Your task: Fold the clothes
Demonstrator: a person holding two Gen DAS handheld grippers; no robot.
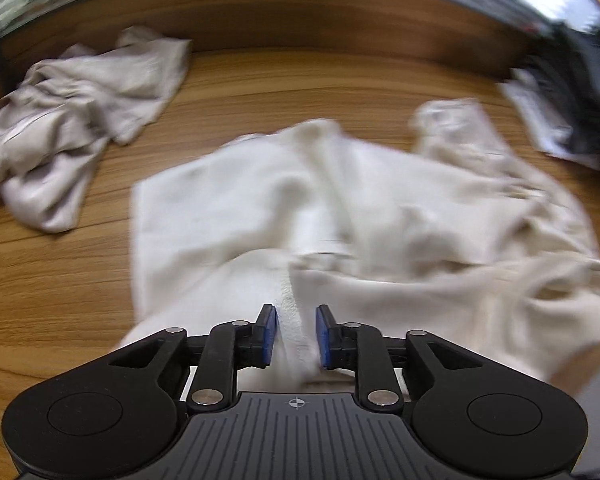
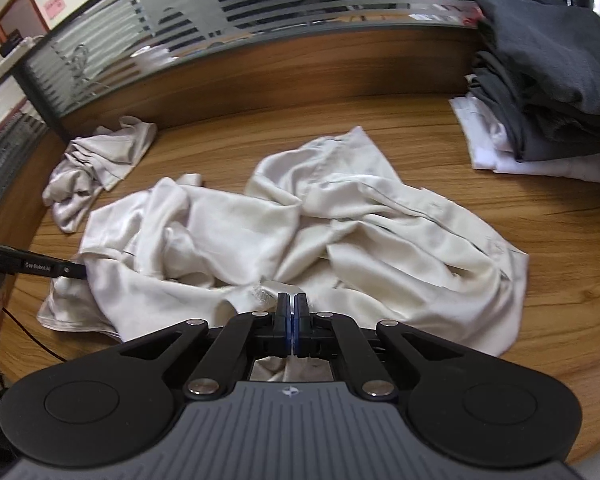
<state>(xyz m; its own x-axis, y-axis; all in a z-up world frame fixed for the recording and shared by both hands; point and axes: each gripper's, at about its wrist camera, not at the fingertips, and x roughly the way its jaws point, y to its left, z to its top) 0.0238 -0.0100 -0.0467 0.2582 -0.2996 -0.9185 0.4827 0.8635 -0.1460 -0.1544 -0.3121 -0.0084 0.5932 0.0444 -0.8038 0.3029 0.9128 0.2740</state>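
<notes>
A hem fold of the cream shirt is lying between the left gripper fingers, parted, pads not pressing. Fabric is being pinched by the right gripper, fingers closed. The shirt is sprawling mid-worktop; a crumpled garment far left, a folded stack far right.

wooden table, striped frosted glass partition behind it, pink notice on wall.
</notes>
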